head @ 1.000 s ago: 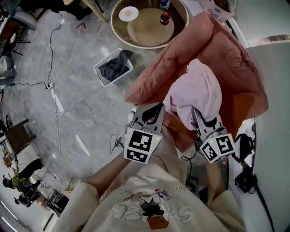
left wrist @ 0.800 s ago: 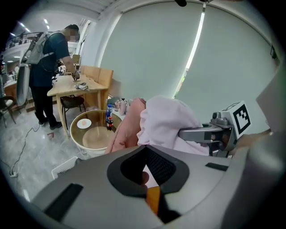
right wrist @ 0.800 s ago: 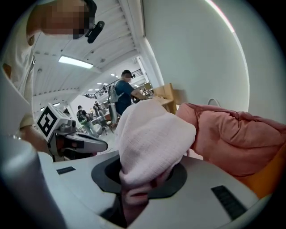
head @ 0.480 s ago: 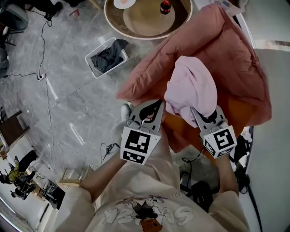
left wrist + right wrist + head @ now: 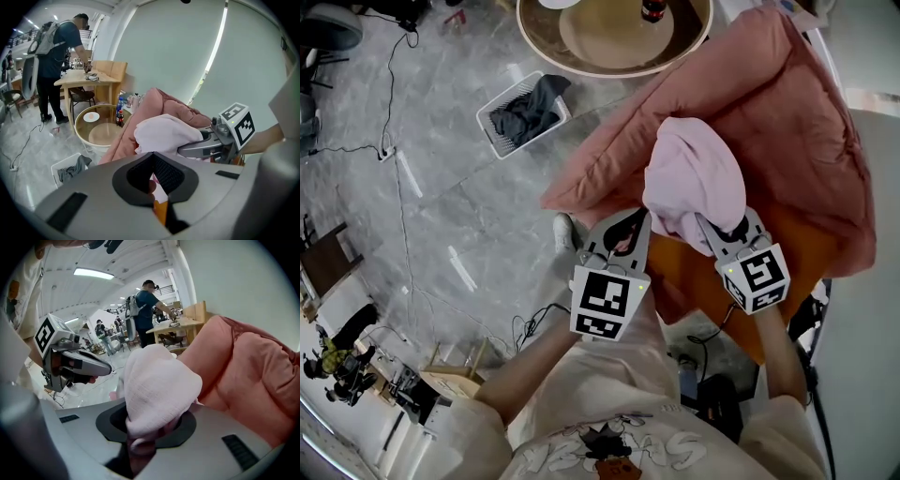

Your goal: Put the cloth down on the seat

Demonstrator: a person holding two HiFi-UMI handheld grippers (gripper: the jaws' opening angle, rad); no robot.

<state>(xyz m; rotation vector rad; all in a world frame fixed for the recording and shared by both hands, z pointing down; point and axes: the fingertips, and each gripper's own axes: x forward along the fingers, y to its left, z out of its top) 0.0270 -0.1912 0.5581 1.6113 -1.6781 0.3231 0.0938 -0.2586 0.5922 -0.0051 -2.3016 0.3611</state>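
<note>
The pale pink, waffle-textured cloth [image 5: 694,178] is sitting in a loose bundle over the near part of the chair, bunched up and not yet spread on anything. The right gripper [image 5: 722,227] is carrying it. Its jaws are partly closed on a thick wad of the fabric, and the rest is billowing out beyond the tips. The bundle's long axis is running near to far, from that gripper towards the puffy salmon-pink quilt [image 5: 778,103] heaped over the backrest.

The flat orange seat [image 5: 792,258] is showing just below and to the right of the cloth, so I would judge the way to it to be straight down rather than sideways. The right gripper is the nearer one and the one doing the work.

The left gripper [image 5: 639,220] is hanging just to the left of the cloth. Its jaws are drawn together at the tips, right against the cloth's near left edge, and I cannot tell whether they are pinching a fold.

As for writing, each marker cube [image 5: 756,277] is showing only black-and-white squares. The person's cream sweatshirt [image 5: 609,441] is showing a cartoon and some letters, but I cannot read them from here. The label on the dark bottle [image 5: 654,9] on the round wooden table [image 5: 581,52] is too small to read.
</note>
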